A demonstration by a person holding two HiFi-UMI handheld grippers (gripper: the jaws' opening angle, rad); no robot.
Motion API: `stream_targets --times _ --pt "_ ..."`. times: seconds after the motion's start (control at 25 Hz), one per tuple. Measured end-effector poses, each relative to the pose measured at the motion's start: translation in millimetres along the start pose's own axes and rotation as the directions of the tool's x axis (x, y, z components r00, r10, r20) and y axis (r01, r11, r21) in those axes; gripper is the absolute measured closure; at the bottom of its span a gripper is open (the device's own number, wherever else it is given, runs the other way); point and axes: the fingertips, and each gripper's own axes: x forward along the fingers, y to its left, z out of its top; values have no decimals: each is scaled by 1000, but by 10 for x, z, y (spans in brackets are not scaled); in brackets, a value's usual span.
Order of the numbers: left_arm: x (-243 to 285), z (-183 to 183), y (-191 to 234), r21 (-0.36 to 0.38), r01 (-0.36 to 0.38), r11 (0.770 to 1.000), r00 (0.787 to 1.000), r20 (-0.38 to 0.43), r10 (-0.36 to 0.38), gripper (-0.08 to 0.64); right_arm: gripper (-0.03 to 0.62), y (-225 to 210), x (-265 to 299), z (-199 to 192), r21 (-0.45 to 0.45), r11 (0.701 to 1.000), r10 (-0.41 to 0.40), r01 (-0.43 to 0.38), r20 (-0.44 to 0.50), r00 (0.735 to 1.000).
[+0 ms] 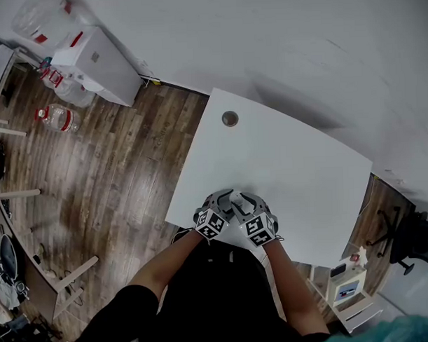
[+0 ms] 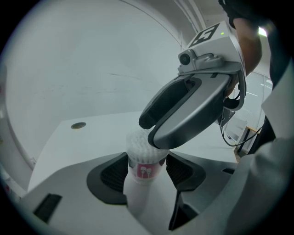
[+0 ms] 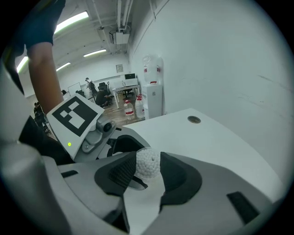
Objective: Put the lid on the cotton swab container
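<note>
While gripped, swab container [image 2: 145, 170], pink label

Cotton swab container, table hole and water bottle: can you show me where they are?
cotton swab container [image 2: 145, 170]: left gripper view, on its pink label.
table hole [image 1: 230, 118]: head view, on its middle.
water bottle [image 1: 61, 118]: head view, on its clear body.

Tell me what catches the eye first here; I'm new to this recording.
A tub of cotton swabs is clamped in the left gripper at the near edge of the white table. The right gripper leans in from above, its jaws flanking the white swab tips.
</note>
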Motion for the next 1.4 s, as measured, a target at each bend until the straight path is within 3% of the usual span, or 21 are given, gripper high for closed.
stream_targets --times 0.2,0.44,0.52,0.88,1.04,1.2,1.4 --pt "11 -8 14 -2 -5 1000 1000 1 5 295 417 -13 29 2 23 1000 -7 8 -75 997" --pt "23 7 -10 1 3 1000 1000 3 -3 296 439 -52 35 101 -37 997 -63 62 -30 998" --pt "21 -23 -3 1 1 1000 1000 -6 -1 296 487 -37 65 76 -8 999 -50 50 -29 998" --pt "-5 -76 8 -14 -4 1000 1000 -10 4 296 489 -18 97 66 71 997 -23 25 -29 999" --pt "-54 -34 49 -2 -22 1000 1000 2 22 295 488 -103 11 203 58 997 -63 60 51 997" --pt "-164 -145 106 -25 -26 999 1000 -14 26 295 488 -229 -129 375 185 977 -134 105 151 979" --pt "-438 -187 147 -69 -25 997 1000 15 26 295 488 -358 -412 319 279 944 -226 175 164 960"
